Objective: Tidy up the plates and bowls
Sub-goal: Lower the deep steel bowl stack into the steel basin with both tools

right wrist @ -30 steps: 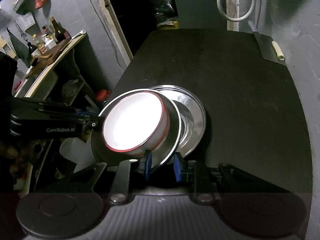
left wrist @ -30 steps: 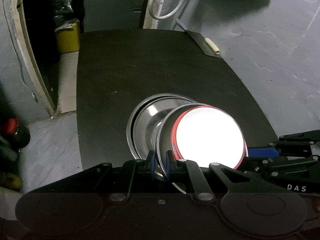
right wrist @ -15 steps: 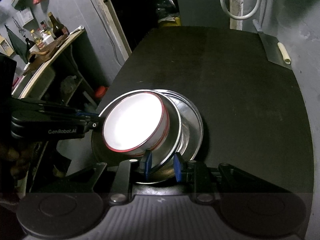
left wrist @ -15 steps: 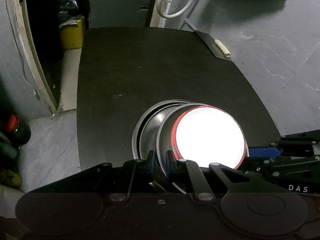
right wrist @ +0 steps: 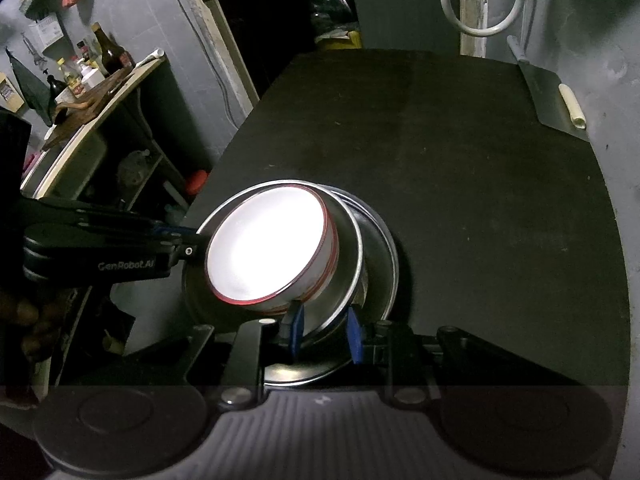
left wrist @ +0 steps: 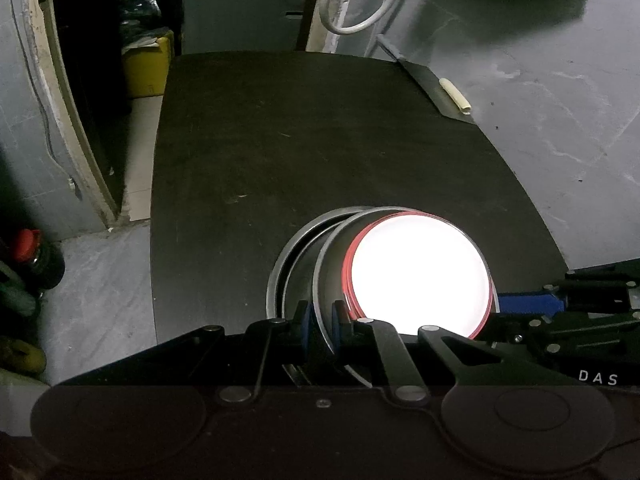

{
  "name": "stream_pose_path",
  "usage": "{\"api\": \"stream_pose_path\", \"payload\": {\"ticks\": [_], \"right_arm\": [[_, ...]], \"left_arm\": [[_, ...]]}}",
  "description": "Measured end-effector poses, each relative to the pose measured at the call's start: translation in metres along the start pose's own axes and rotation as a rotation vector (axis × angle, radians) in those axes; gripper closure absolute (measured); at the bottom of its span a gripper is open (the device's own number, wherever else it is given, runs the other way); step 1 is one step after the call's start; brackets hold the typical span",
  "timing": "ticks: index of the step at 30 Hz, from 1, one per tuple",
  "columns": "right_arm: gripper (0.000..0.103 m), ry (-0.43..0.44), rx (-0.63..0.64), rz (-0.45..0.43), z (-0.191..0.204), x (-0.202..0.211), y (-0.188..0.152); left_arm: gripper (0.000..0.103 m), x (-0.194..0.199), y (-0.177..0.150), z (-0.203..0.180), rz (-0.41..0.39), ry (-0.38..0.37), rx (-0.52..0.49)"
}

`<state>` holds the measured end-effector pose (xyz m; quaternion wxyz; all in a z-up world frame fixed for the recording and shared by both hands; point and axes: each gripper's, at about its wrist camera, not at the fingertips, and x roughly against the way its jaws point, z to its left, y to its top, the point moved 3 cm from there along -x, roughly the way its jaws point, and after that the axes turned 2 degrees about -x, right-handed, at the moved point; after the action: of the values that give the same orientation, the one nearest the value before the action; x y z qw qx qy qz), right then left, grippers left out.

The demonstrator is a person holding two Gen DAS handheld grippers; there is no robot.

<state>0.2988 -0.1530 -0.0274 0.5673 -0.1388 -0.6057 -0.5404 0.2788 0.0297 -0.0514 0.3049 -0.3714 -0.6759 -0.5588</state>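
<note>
— On the left side of the black table (left wrist: pixel 320 140), what grips the dishes?
— Left gripper (left wrist: pixel 320 318): its blue pads pinch the rim of the upper steel plate (left wrist: pixel 326 276).
— And inside that plate?
— A white bowl with a red rim (left wrist: pixel 418 270), glaring under the light. The plate sits tilted over a lower steel plate (left wrist: pixel 276 276) lying on the table.
— Further right?
— Right gripper (right wrist: pixel 325 334) is clamped on the upper plate's opposite edge, jaws slightly wider.

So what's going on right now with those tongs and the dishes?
Both tongs, left tongs and right tongs, clamped on steel plate rim. White bowl riding in it, over second steel plate. Table ahead unobstructed.
</note>
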Motion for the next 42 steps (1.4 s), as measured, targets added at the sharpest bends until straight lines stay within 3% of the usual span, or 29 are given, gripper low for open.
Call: {"api": "stream_pose_path", "payload": {"ticks": [34,42], "right_arm": [[0.074,-0.008,-0.013,-0.013,0.0023,-0.0026,-0.0038],[0.071,-0.010,-0.015,-0.021,0.0048,-0.0005,-0.0062]], "left_arm": [[0.093,-0.0067,-0.0001,0.0044,0.008,0.002,0.029],[0.073,-0.0056,-0.0007,0.0064,-0.001,0.037,0.034]]}}
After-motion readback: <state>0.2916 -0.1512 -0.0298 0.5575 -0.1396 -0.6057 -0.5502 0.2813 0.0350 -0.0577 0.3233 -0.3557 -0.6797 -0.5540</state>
